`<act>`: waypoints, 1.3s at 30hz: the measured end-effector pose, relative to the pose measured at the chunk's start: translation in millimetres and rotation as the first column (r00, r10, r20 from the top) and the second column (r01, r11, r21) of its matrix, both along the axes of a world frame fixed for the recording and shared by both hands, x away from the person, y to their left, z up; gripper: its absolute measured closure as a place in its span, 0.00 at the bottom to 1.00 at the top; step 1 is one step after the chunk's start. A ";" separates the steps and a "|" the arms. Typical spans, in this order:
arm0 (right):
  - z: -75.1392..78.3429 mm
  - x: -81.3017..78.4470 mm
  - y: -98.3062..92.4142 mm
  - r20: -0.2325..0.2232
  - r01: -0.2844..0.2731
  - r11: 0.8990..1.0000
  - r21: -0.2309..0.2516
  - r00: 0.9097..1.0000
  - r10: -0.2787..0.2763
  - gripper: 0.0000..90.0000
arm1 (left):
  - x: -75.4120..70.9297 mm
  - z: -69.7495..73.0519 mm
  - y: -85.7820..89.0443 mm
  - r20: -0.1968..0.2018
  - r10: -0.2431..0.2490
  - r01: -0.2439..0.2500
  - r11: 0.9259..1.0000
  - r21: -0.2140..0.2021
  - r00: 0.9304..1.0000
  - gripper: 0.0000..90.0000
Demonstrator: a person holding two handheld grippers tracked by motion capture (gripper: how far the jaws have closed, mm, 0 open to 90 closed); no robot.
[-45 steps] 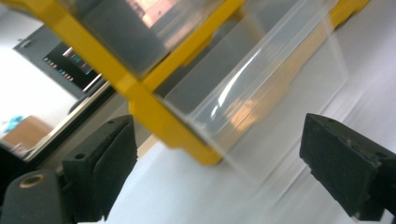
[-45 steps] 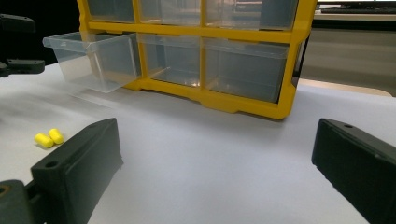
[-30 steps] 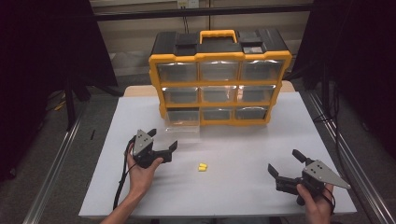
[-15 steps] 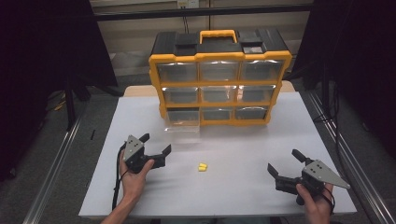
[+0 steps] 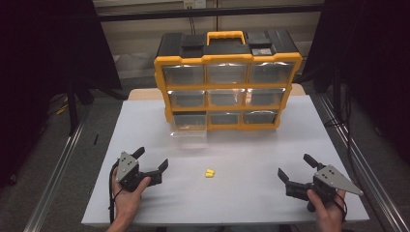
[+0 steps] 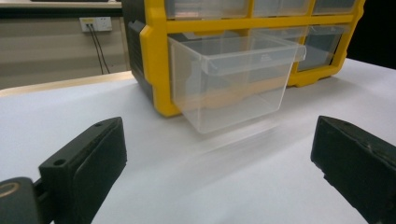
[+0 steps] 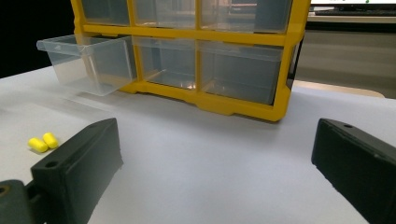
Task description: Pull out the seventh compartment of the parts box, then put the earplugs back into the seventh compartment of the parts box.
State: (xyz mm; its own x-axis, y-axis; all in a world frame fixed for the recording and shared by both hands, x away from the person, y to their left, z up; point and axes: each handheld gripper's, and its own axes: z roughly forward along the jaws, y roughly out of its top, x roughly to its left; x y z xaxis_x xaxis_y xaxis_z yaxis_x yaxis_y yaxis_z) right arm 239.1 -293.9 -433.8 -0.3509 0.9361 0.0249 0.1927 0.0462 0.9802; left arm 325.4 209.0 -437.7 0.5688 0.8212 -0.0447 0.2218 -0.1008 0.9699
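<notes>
A yellow and black drawer cabinet (image 5: 226, 79) stands at the back of the white table (image 5: 241, 150). Its bottom-left clear drawer (image 5: 190, 131) is pulled out and looks empty (image 6: 231, 84) (image 7: 86, 63). Two small yellow earplugs (image 5: 210, 173) lie side by side mid-table (image 7: 42, 142). My left gripper (image 5: 152, 164) is open near the front left, apart from the earplugs, jaws aimed at the drawer. My right gripper (image 5: 296, 170) is open at the front right, with nothing between its jaws.
The cabinet (image 6: 154, 56) holds several closed clear drawers (image 7: 240, 70) and has a yellow handle (image 5: 226, 35) on top. Bare table surface lies between both grippers and the cabinet. Metal rails (image 5: 58, 169) run along the table's sides over the floor.
My left gripper has drawn back toward the front left, away from the drawer, and stays open. The right gripper and the earplugs have not moved.
</notes>
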 end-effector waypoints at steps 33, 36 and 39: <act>-0.9 0.0 1.0 -0.009 0.005 1.000 0.002 1.000 -0.005 0.01 | -12.4 1.6 16.5 -0.072 -0.082 0.081 0.997 -0.014 0.994 0.06; -0.6 -1.1 -0.4 -0.005 0.006 1.000 0.005 1.000 -0.006 0.01 | -10.6 2.6 14.8 -0.095 -0.123 0.121 0.992 -0.024 0.988 0.07; -0.8 -1.2 -1.6 -0.005 0.009 1.000 0.008 1.000 -0.009 0.01 | -8.0 4.8 12.4 -0.116 -0.172 0.172 0.985 -0.004 0.978 0.07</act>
